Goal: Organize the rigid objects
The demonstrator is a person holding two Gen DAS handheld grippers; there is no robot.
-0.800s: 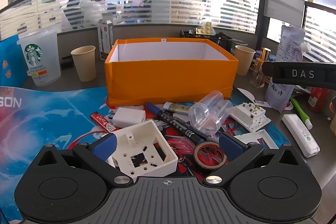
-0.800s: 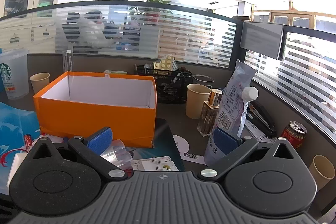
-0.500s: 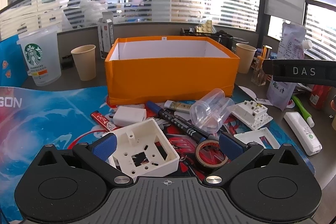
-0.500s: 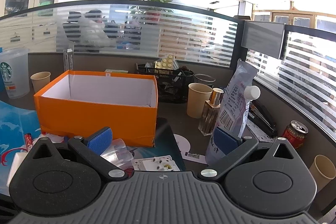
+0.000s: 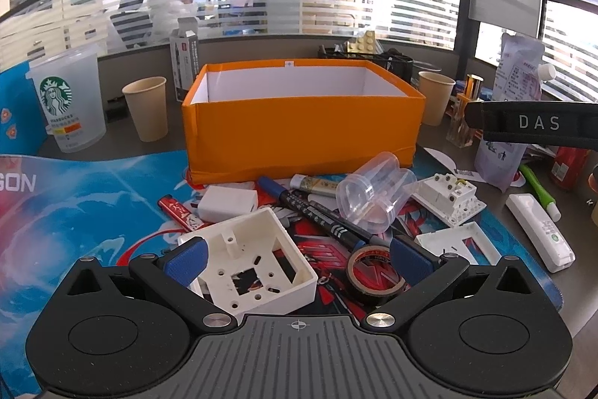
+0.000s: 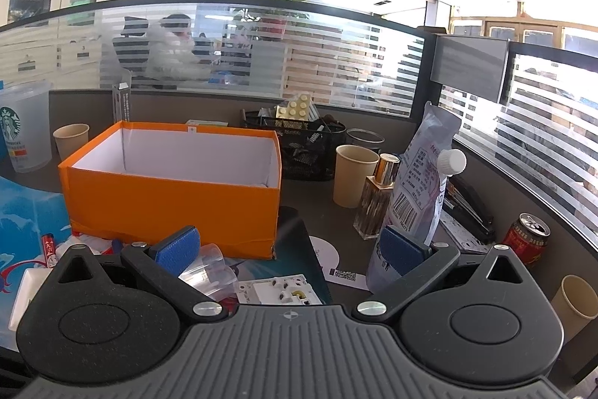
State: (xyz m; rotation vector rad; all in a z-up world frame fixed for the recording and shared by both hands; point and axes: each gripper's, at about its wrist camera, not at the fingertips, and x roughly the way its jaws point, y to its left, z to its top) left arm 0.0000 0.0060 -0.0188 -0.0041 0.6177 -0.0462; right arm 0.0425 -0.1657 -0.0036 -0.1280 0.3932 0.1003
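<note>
With fingers spread wide and empty, the left gripper (image 5: 297, 255) hovers over the white perforated plastic housing (image 5: 250, 258) in front of the empty orange cardboard box (image 5: 299, 122), seemingly ready to descend and close; the right gripper (image 6: 289, 249) hangs open too.

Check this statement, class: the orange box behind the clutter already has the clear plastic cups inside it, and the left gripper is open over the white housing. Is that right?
Not quite. The orange box shows only bare white walls inside; the clear plastic cups lie on the mat in front of it, as the left wrist view shows. The left gripper is indeed open over the white housing.
</note>
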